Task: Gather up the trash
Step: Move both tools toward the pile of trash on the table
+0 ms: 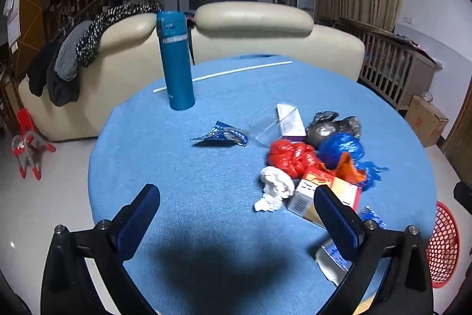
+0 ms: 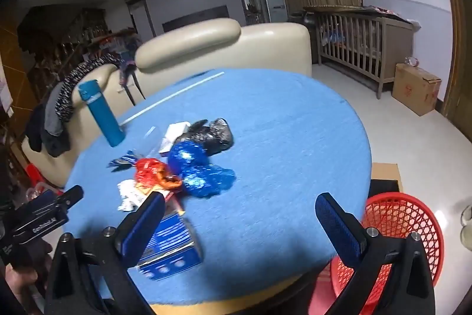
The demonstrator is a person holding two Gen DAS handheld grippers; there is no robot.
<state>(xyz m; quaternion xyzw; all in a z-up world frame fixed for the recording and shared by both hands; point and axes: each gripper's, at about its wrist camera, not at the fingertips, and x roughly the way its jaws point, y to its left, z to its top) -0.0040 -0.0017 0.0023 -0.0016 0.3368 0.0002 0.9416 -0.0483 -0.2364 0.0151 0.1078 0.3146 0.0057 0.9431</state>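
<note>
On the far left of the round blue counter (image 1: 206, 197) a blue flask (image 1: 176, 61) stands upright, with a thin white stick (image 1: 224, 74) lying behind it across the far side. Right of the flask, a crumpled blue wrapper (image 1: 221, 135) lies flat on the cloth, apart from the main heap.

The left claw (image 1: 236, 207) hovers low over the near edge, level and pointing across the counter, its two blue-padded fingers (image 1: 138, 222) spread wide and released, with nothing between them. Its shadow falls on the cloth just below.

The trash sits in a pile right of centre: a white tissue wad (image 1: 274, 191) touching a red bag (image 1: 290, 155), a blue bag (image 1: 339, 146), a grey-black bag (image 1: 330, 126), a white carton (image 1: 290, 118) at the far side, and a red-and-white box (image 1: 312, 197) nearest, partly hidden by the claw's right finger.

The right claw (image 2: 240, 222) is held higher and tilted, looking down at the near right rim of the counter; it too is released, fingers (image 2: 339, 226) wide apart and empty. A blue box (image 2: 169, 244) lies by its left finger. Beyond the counter edge, lower right, stands a red mesh basket (image 2: 413, 226) on the floor.
</note>
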